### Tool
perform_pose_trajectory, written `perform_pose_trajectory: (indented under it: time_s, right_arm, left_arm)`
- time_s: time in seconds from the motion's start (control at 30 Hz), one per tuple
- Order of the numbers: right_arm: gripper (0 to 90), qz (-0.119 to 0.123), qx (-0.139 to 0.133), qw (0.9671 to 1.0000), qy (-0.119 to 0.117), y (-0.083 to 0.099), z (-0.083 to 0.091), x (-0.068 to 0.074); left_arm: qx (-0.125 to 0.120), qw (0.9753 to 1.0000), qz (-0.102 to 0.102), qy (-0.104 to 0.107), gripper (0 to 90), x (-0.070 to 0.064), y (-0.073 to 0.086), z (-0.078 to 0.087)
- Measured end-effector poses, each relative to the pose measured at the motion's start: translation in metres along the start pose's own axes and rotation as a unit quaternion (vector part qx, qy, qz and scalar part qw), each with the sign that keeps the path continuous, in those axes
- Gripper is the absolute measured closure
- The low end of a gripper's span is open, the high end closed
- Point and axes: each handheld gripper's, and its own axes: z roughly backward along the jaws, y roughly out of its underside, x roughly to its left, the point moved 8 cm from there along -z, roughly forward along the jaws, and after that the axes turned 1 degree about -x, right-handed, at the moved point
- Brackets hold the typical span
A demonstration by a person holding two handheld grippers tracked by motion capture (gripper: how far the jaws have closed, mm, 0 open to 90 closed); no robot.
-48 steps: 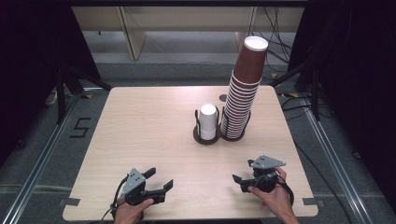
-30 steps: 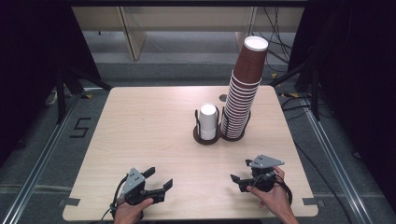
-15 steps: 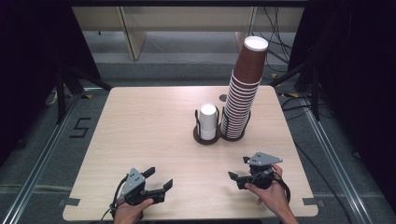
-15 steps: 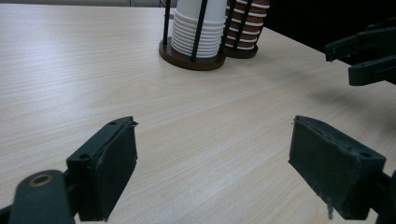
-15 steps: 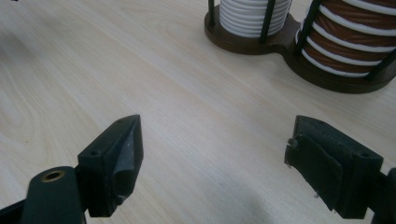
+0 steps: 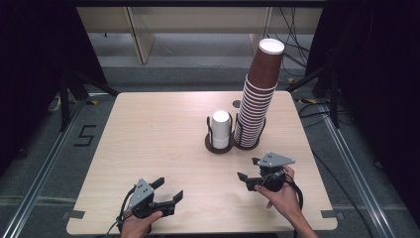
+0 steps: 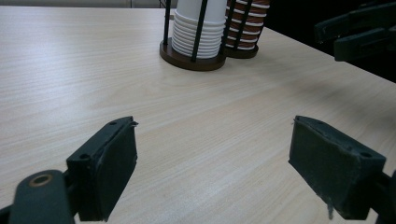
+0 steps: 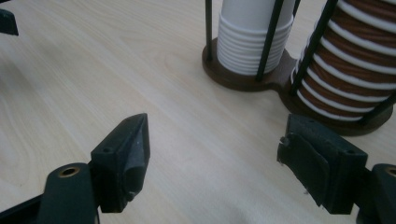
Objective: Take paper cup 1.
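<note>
Both grippers are low over the pale wooden worktop at its near edge. The left gripper, at about seven o'clock on the worktop, has its black jaws spread wide with nothing between them; its own view shows bare wood grain in the gap. The right gripper, at about five o'clock, is also wide and empty, jaws pointing toward the centre, a hand wrapped around its body.

Straight ahead of the right gripper, just right of centre, sits the dark brown double cup holder with thin black upright rods. Its left ring carries the short stack of white paper cups; its right ring carries the tall stack of brown paper cups with white rims, leaning slightly toward one o'clock. The two stacks stand just beside each other. The right gripper is near the holder but not touching; the left gripper is well apart from it.
</note>
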Motion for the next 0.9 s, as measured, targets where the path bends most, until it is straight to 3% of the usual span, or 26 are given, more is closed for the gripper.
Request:
perform_pose_trajectory:
  time_s: [0.33,0.37,0.47,0.5,0.63,0.8,0.9]
  right_arm:
    - [26.7,-0.003,-0.022,0.9997,-0.002,-0.025,-0.011,0.000]
    - [26.8,0.005,-0.021,0.9998,0.001,-0.027,-0.012,-0.001]
    - [27.3,-0.007,-0.019,0.9998,-0.001,-0.032,-0.015,0.001]
    - [27.3,0.003,-0.022,0.9998,0.000,-0.035,-0.016,-0.001]
    - [27.8,-0.005,-0.026,0.9997,0.001,-0.044,-0.021,0.000]
    - [30.4,-0.009,-0.043,0.9990,0.005,-0.069,-0.034,0.001]
    - [31.8,-0.014,-0.052,0.9985,0.012,-0.083,-0.038,-0.001]
  left_arm:
    - [0.003,1.0000,0.001,-0.006,14.6,0.001,0.000,0.002]
    - [0.004,1.0000,0.001,-0.006,14.6,0.001,0.000,0.002]
    - [0.002,1.0000,0.003,-0.006,14.6,0.001,0.000,0.001]
    - [0.003,1.0000,0.002,-0.006,14.6,0.001,0.000,0.001]
    - [0.002,1.0000,0.001,-0.003,14.5,0.002,0.001,0.001]
    - [0.013,0.9999,-0.002,-0.010,14.6,0.003,0.001,0.003]
    - [0.002,1.0000,0.001,-0.004,14.5,0.002,0.001,0.001]
